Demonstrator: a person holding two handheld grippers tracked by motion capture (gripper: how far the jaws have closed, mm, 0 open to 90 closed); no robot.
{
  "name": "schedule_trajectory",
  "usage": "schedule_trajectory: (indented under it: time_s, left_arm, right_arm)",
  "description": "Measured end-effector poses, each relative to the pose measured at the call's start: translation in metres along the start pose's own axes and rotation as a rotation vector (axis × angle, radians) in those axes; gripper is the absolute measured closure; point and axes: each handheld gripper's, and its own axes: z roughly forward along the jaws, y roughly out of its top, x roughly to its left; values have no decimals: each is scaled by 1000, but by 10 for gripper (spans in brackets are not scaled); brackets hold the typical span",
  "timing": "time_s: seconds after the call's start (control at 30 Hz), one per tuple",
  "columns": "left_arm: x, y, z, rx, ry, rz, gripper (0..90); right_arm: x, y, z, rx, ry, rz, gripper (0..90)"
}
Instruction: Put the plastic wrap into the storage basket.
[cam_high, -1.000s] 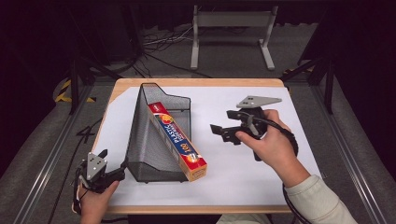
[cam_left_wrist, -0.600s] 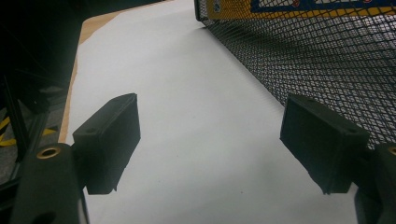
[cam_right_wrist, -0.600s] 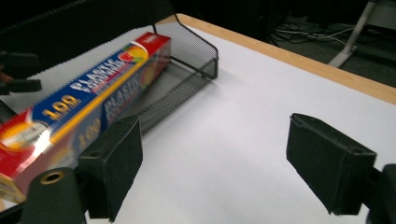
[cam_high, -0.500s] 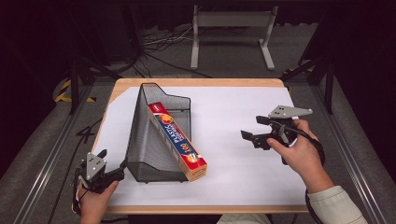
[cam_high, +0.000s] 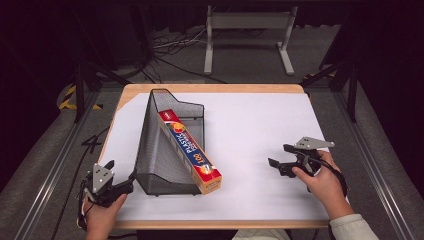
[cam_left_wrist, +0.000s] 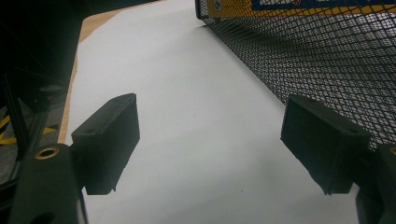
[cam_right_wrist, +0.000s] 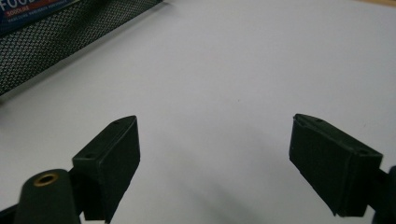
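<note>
Over the last second the right claw (cam_high: 281, 161) is seen pulled back from just beside the plastic-wrap box (cam_high: 190, 149) to the near right of the table (cam_high: 260, 120); it is now well apart from the box, jaws wide open, nothing held, as the right gripper view confirms with bare white surface between the jaws. The left claw (cam_high: 116, 181) is unchanged at the near left corner, jaws also spread wide and empty, parked just beside the near left wall of the mesh file holder (cam_high: 160, 155); in the left gripper view the mesh (cam_left_wrist: 327, 60) is seen close against the right-hand jaw. The box is lying slanted in the holder, far end inside the basket, near end sticking out past the holder's near right corner toward the table's near edge. Judged from this: placement of the box into the holder looks finished and the right hand is being cleared, or repositioned for a further nudge; which one cannot be told. Room: the whole right half of the table is open for the right claw. The left claw is boxed in, with the table's left and near edges close by and mesh on the other side, so little sideways travel is available there. The protruding box end is close to the near edge.
</note>
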Motion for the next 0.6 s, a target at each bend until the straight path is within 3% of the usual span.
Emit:
schedule_trajectory:
  time_s: [0.17,0.3,0.5,0.6]
  left_arm:
    - [0,0,0,-8,-18,5,206]
    - [-1,1,-1,-18,-46,15,214]
    - [2,0,0,-2,-31,5,193]
    - [4,0,2,12,-34,-21,179]
  right_arm:
    - [-3,-14,6,32,-4,6,167]
    - [-2,-17,6,19,0,13,161]
    - [-2,-19,3,6,-4,18,160]
    - [-3,-20,3,-4,-6,23,160]
